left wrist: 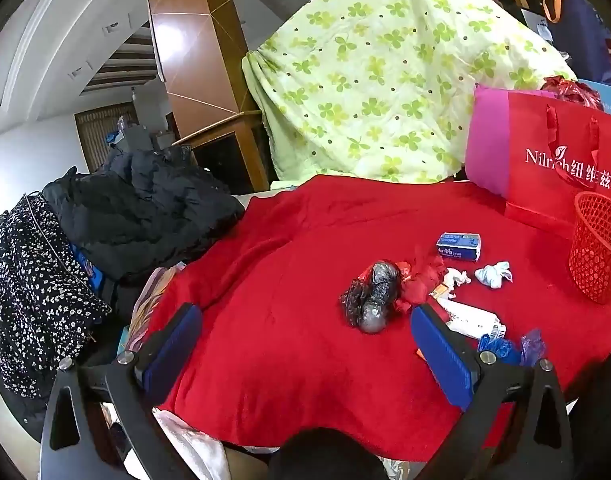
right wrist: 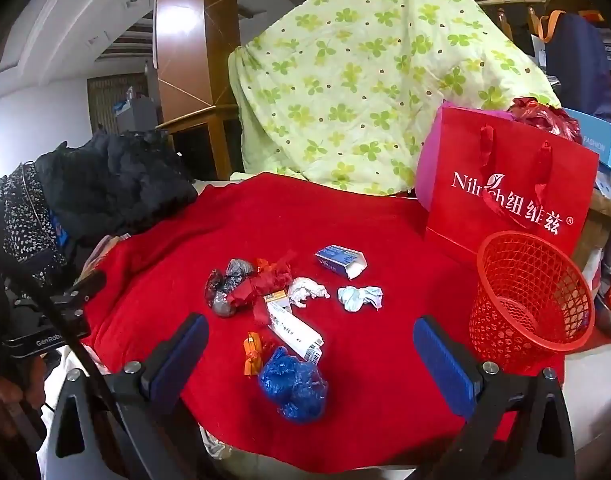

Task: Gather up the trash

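Showing only in right-wrist view: orange wrapper (right wrist: pixel 252 352), perhaps candy, beside blue bag (right wrist: pixel 292 384).

The red paper gift bag (right wrist: pixel 509 196) carries white lettering on its front that begins with "Nil" and runs on into three Chinese characters, 纽维兹, with a small ® mark at the end; a ribbon handle covers the middle letters. The blue box (right wrist: pixel 603 142) behind the bag shows the word "FASHION" on its side. On the black device (right wrist: pixel 33 342) at the left edge of the right wrist view "GenRob" can be read, and the rest is cut off.
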Action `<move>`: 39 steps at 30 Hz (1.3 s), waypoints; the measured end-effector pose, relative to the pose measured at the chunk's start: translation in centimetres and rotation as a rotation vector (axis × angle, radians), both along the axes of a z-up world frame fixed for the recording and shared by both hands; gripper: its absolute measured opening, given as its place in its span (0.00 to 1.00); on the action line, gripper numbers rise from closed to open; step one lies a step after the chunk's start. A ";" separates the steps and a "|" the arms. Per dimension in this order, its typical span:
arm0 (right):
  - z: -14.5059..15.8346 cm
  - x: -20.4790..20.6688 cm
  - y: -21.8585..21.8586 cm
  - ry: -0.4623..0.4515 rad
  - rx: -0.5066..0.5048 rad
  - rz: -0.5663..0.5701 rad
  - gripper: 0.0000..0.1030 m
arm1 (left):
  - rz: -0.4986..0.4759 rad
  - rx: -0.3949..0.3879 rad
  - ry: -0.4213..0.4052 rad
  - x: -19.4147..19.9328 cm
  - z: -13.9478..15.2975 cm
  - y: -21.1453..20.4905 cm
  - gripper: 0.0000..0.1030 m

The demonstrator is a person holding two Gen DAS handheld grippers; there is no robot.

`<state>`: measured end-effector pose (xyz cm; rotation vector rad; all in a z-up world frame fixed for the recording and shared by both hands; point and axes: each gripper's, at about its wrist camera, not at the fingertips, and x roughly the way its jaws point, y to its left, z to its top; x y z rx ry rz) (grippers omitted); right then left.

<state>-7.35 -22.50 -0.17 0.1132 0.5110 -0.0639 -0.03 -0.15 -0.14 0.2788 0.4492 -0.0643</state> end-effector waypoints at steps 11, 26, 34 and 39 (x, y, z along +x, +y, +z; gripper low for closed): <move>-1.2 0.2 0.2 0.015 -0.009 -0.001 1.00 | -0.003 0.015 0.017 0.2 -0.5 -0.2 1.00; -1.6 0.6 -0.6 0.011 -0.014 -0.002 1.00 | -0.012 0.047 0.054 0.7 -1.2 -1.1 1.00; -2.1 1.0 -0.7 0.037 0.001 0.007 1.00 | -0.020 0.030 0.043 0.8 -1.4 -1.3 1.00; -2.6 1.3 -0.5 0.055 -0.008 0.018 1.00 | -0.022 0.037 0.060 1.1 -1.6 -1.4 1.00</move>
